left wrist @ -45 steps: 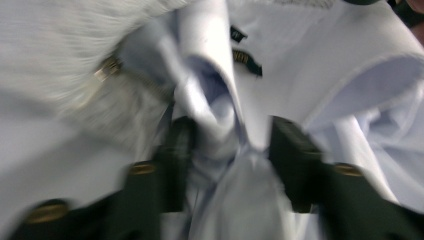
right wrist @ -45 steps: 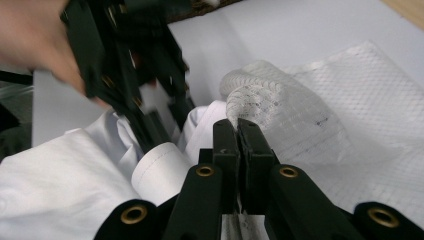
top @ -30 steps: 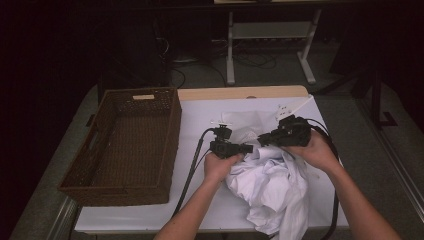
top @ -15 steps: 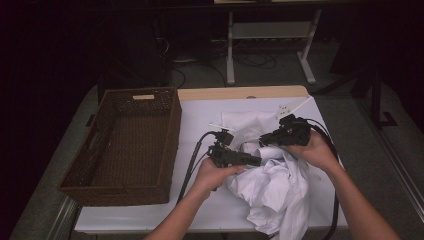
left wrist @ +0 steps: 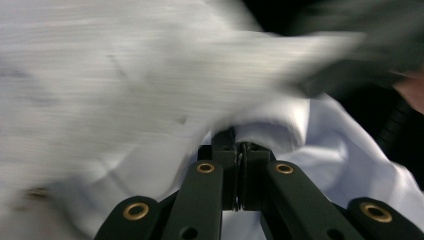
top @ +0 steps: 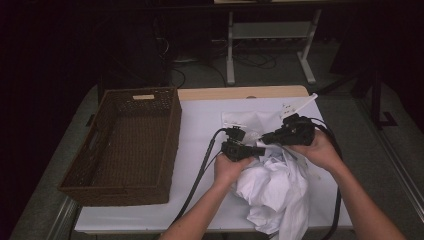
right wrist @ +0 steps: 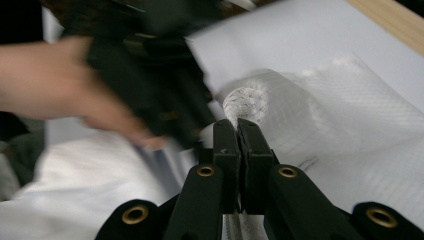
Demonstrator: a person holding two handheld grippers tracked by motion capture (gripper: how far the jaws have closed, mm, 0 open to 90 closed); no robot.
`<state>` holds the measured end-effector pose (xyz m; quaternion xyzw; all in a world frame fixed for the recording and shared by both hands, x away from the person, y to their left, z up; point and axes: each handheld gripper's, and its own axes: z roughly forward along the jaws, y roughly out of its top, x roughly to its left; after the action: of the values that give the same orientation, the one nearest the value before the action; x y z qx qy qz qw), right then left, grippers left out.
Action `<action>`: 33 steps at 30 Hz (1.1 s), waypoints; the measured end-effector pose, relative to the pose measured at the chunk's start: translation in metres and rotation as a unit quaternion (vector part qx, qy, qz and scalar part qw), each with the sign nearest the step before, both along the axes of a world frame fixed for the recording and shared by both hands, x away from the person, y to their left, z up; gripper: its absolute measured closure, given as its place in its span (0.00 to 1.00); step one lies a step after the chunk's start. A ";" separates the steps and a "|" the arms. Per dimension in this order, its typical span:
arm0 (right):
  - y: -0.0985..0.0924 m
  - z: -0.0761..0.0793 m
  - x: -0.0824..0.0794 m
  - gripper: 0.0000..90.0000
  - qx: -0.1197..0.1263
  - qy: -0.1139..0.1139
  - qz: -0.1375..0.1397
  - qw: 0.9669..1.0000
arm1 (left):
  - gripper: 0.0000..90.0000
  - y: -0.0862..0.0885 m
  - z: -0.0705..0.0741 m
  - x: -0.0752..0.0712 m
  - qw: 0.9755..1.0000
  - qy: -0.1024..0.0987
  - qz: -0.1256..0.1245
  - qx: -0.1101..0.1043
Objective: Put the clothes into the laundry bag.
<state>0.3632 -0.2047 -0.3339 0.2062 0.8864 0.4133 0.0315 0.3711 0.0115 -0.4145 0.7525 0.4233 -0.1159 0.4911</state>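
A crumpled white garment (top: 275, 187) lies on the white-covered table (top: 200, 130), and part of it hangs over the near edge. My left gripper (top: 262, 150) points right at the garment's top. Its jaws have just closed, and in the left gripper view the left gripper (left wrist: 239, 147) pinches a fold of the white garment (left wrist: 280, 127). My right gripper (top: 265, 139) points left, just above it. The right gripper (right wrist: 238, 125) is shut on a bunched edge of a white mesh bag (right wrist: 330, 115). That mesh bag (top: 245, 120) lies flat behind the garment.
A dark wicker basket (top: 172, 130) with nothing in it stands on the left of the table. Black cables (top: 202, 165) trail from both grippers toward the near edge. A bare wooden strip (top: 240, 93) runs along the far side, with metal stand legs on the floor beyond.
The left gripper dipped toward the garment, then shifted right and slightly up, ending closer to the right gripper. The right hand has stayed put.
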 end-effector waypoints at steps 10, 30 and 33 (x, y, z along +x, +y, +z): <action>-0.002 -0.025 0.000 0.97 -0.019 0.021 -0.007 1.000 | 0.54 0.019 0.002 -0.007 0.998 0.017 -0.029 0.061; 0.007 -0.025 0.000 0.97 -0.025 0.024 0.003 0.999 | 0.92 0.050 -0.029 -0.042 0.993 0.073 -0.091 0.023; 0.008 -0.022 -0.004 0.97 -0.020 0.023 0.017 0.999 | 0.94 0.046 -0.011 -0.044 0.996 0.043 -0.080 -0.021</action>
<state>0.3594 -0.1966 -0.3563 0.2004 0.8981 0.3913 0.0081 0.3268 0.0575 -0.4258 0.7677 0.3803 -0.1961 0.4770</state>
